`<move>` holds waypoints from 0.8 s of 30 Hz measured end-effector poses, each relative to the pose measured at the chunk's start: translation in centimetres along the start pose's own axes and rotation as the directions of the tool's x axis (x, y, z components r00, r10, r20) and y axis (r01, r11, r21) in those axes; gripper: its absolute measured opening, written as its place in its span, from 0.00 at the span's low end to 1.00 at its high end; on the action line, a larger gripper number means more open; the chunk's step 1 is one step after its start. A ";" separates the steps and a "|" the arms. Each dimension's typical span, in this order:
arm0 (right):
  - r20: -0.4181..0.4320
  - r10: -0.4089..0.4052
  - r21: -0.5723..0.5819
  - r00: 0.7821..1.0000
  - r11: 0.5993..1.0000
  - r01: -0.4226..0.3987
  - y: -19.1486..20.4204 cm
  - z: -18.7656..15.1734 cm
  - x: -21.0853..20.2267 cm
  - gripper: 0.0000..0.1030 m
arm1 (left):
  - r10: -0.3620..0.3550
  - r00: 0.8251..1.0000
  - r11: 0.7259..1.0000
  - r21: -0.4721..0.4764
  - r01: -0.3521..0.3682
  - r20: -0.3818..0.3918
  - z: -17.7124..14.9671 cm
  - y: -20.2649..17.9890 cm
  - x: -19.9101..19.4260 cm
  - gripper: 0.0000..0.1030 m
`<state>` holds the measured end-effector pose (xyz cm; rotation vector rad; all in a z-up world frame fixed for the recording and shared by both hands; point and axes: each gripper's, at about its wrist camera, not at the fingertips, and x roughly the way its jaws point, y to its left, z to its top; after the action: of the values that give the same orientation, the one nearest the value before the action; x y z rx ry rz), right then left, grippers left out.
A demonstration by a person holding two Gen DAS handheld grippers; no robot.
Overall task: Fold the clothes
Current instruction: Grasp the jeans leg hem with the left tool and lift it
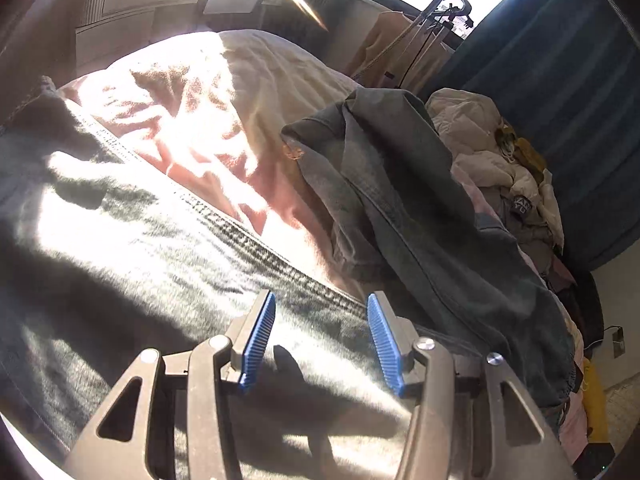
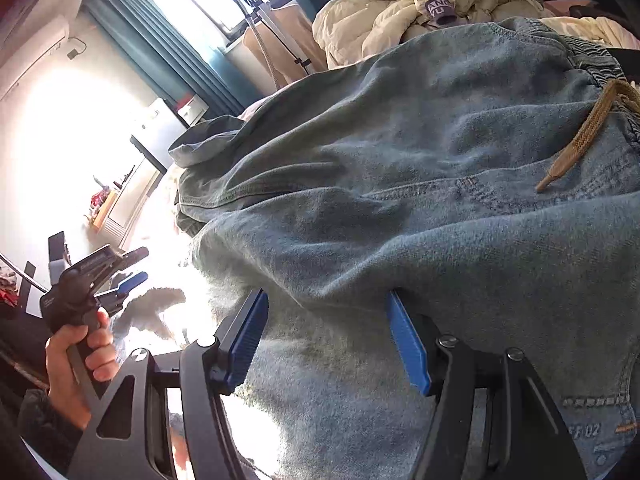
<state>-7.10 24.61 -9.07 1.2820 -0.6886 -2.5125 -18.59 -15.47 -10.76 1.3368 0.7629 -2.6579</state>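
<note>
The denim trousers [image 2: 420,168] on the bed [image 1: 248,80] look heavy, soft and floppy; best gripped at the waistband. The left claw [image 1: 321,340] and the right claw [image 2: 326,336] both gape, holding nothing.

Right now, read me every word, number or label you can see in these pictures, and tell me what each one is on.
"ANO" over "YU": partial letters on a purple cloth in the far clothes pile.
"02", after blurred characters: stamped on the denim garment near its lower right corner.
Small print on the left gripper body: too small to read.
</note>
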 end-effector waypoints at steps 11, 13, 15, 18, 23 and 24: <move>0.000 0.048 0.022 0.999 0.999 -0.048 -1.5 1.2 1.9 0.60 | -0.046 0.998 0.997 -0.061 0.048 0.040 4.4 -0.5 6.4 0.29; -0.005 0.051 0.023 0.999 0.998 -0.051 -1.6 1.4 2.3 0.60 | -0.043 0.997 0.998 -0.037 0.046 0.056 5.0 -1.3 6.6 0.10; -0.008 0.053 0.030 0.999 0.998 -0.053 -1.7 1.5 2.6 0.60 | -0.034 0.995 0.999 -0.006 0.035 0.091 5.7 -2.5 6.2 0.05; -0.009 0.063 0.044 0.998 0.997 -0.063 -1.9 1.6 2.6 0.60 | -0.006 0.988 0.995 0.097 -0.009 0.151 6.9 -5.8 5.0 0.03; 0.008 0.074 0.059 0.997 0.995 -0.074 -2.2 1.7 1.9 0.60 | -0.070 0.967 0.943 0.332 -0.015 0.244 7.8 -13.9 0.9 0.03; 0.016 0.073 0.066 0.997 0.995 -0.073 -2.4 1.8 1.6 0.60 | -0.092 0.964 0.925 0.380 -0.010 0.250 7.8 -15.4 0.0 0.03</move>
<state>-9.50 26.55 -10.44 1.2395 -0.8135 -2.4609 -28.61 -5.62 -0.69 0.9937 0.2548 -3.0431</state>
